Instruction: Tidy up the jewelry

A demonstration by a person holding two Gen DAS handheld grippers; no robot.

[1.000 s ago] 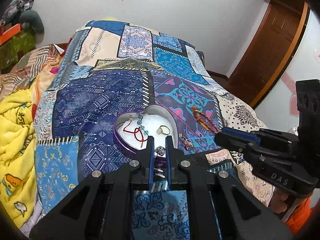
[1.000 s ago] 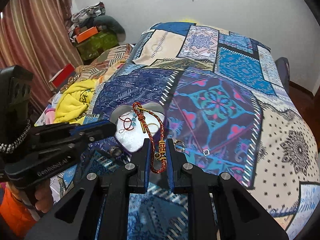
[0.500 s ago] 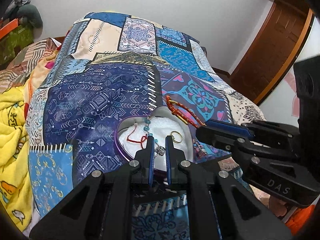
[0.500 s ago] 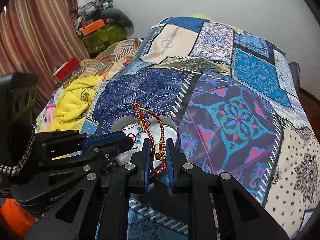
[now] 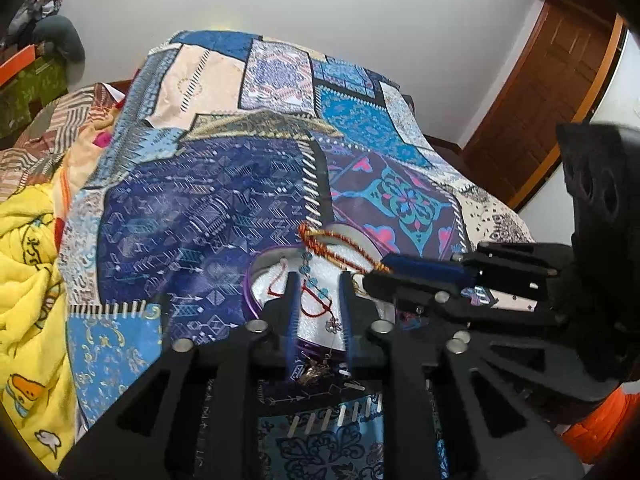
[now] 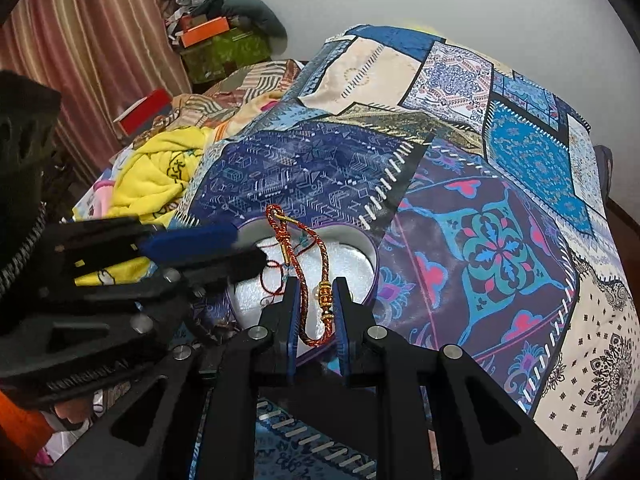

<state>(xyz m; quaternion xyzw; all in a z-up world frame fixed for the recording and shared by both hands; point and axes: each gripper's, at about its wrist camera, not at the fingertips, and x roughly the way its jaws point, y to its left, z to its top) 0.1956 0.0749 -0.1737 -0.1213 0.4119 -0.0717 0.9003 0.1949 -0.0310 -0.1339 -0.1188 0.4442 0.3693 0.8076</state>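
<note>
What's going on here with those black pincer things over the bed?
A person is tidying jewelry into a heart-shaped tin on the patchwork bedspread, using a hand-held gripper in each hand. The right gripper holds a red and gold braided bracelet over the tin. The left gripper has just been opening, with a small silver piece between its jaws, seemingly let go. A red cord already lies inside.

A home bedroom: a bed under a patchwork bedspread, a yellow blanket crumpled beside it, striped curtains, a wooden door, and clothes heaped on boxes against the white wall.
</note>
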